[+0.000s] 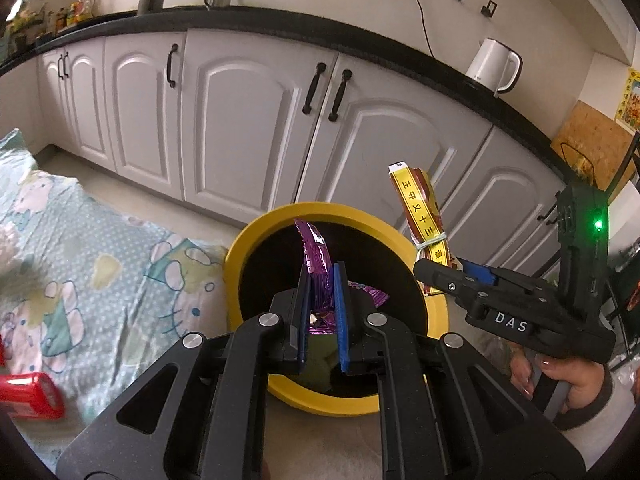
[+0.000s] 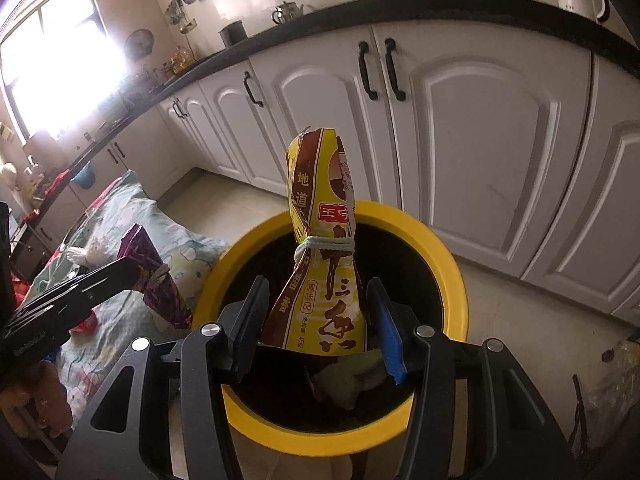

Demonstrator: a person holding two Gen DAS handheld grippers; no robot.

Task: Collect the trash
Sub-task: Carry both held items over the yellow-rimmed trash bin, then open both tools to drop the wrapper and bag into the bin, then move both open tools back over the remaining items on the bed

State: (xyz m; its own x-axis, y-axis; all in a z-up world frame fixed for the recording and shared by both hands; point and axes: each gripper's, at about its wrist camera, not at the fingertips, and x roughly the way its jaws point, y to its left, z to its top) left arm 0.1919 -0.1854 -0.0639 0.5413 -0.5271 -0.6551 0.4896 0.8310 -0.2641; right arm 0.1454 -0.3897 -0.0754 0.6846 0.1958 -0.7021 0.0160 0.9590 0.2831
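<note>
- The purple wrapper (image 1: 318,264) is crinkled metallic foil, shiny; it catches the light along its creases
- The yellow pouch (image 2: 320,264) is glossy printed plastic film, cinched by a pale rubbery band (image 2: 326,245)
- The yellow bin (image 2: 452,280) has a smooth matt plastic rim; its inside is dark (finish unclear)
- The left tongs (image 1: 322,312) are matt black plastic with bright metal pins; the pads look like dull blue rubber
- The bedsheet (image 1: 100,248) is soft printed cloth, slightly rumpled
- The cabinet doors (image 1: 248,120) are smooth painted panels with a satin sheen; the bench (image 1: 280,24) above is glossy black
- The kettle (image 1: 494,66) is white and smooth
</note>
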